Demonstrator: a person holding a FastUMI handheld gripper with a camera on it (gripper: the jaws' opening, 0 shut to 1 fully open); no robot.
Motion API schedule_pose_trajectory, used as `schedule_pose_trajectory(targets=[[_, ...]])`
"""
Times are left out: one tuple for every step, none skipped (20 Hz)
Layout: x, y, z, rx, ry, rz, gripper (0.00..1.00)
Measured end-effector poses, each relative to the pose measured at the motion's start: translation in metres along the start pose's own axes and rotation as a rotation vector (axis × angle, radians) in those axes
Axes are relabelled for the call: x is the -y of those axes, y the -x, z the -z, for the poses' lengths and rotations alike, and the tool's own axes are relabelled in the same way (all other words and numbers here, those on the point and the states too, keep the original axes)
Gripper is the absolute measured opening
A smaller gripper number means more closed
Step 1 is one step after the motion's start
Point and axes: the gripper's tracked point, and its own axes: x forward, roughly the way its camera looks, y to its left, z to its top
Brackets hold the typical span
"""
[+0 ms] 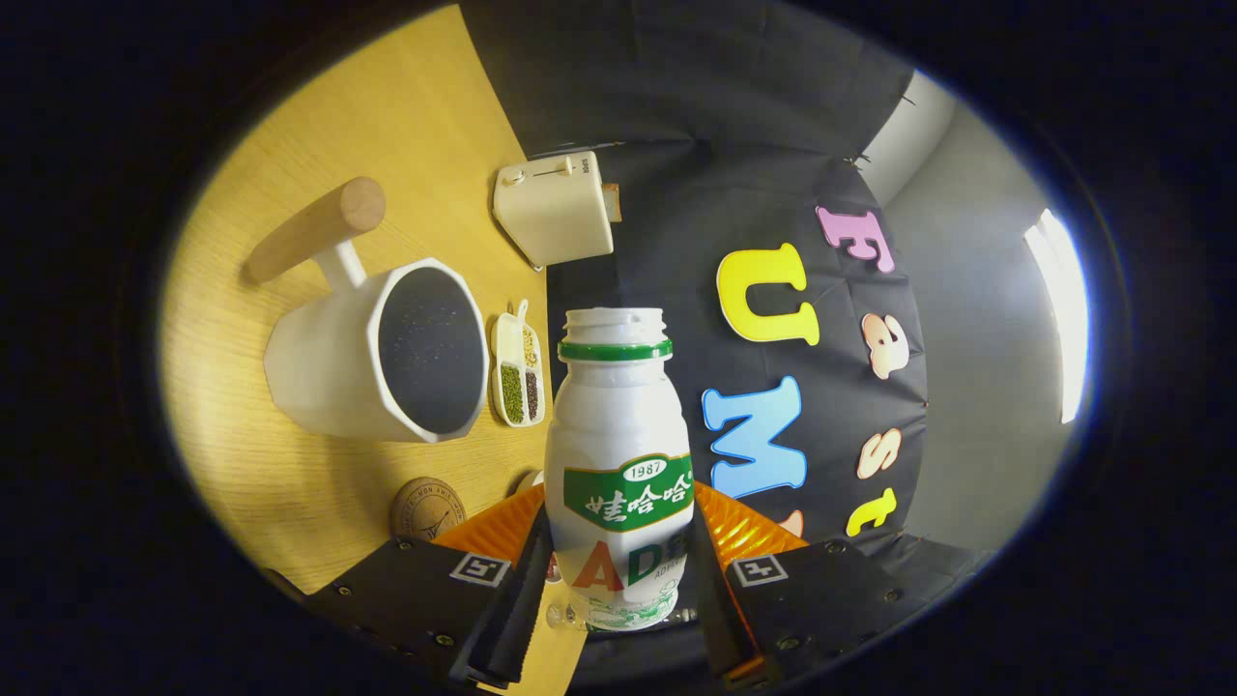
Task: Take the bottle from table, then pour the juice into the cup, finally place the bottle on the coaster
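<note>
Our tool (pixel 618 590) is clenched on the bottle (pixel 618 464): we see one black finger (pixel 527 599) pressing on the left side of its lower body and the other finger (pixel 710 609) on the right side. The bottle stands between the fingers with its long axis running along them, away from the camera. Its open mouth (pixel 616 324), with no cap on it and a green ring just under the thread, points forward, toward the black cloth wall (pixel 676 97). The base of the bottle is closest to us, down between the fingers. The bottle is white with a green label across the middle.

We see the whole scene turned: the wooden bench (pixel 319 464) appears to the left of the bottle, so the tool and the bottle are rolled onto the side in relation to the bench.

On the bench, left of the bottle's neck, is a white cup (pixel 329 372) with a dark inside and a wooden handle (pixel 314 227). Its opening faces the bottle. Between the cup and the bottle lies a small white dish (pixel 517 372) with green and dark grains in its sections. Beyond them, near the wall, stands a cream toaster (pixel 556 208). Just beside the left finger we see a round coaster (pixel 428 509) lying on the bench, well apart from the cup.
</note>
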Motion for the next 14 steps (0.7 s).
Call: schedule_pose_trajectory(targets=[[0.003, 0.001, 0.0, 0.0, -0.026, 0.006, 0.68], [0.008, 0.003, 0.0, 0.003, -0.047, 0.022, 0.69], [0.012, 0.003, 0.0, 0.008, -0.064, 0.033, 0.69], [0.014, 0.003, -0.001, 0.011, -0.084, 0.039, 0.69], [0.014, 0.002, -0.001, 0.013, -0.101, 0.039, 0.68], [0.014, 0.003, -0.001, 0.013, -0.119, 0.037, 0.68], [0.013, 0.002, 0.0, 0.011, -0.14, 0.031, 0.69], [0.011, 0.002, 0.001, 0.01, -0.168, 0.022, 0.69], [0.011, 0.002, 0.003, 0.008, -0.202, 0.015, 0.68], [0.008, 0.002, 0.003, 0.009, -0.239, 0.003, 0.68], [0.006, 0.001, 0.003, 0.014, -0.276, -0.006, 0.69], [0.005, 0.001, 0.004, 0.015, -0.309, -0.008, 0.68], [0.003, 0.0, 0.008, 0.01, -0.333, -0.013, 0.69], [0.002, -0.001, 0.01, 0.003, -0.352, -0.015, 0.68]])
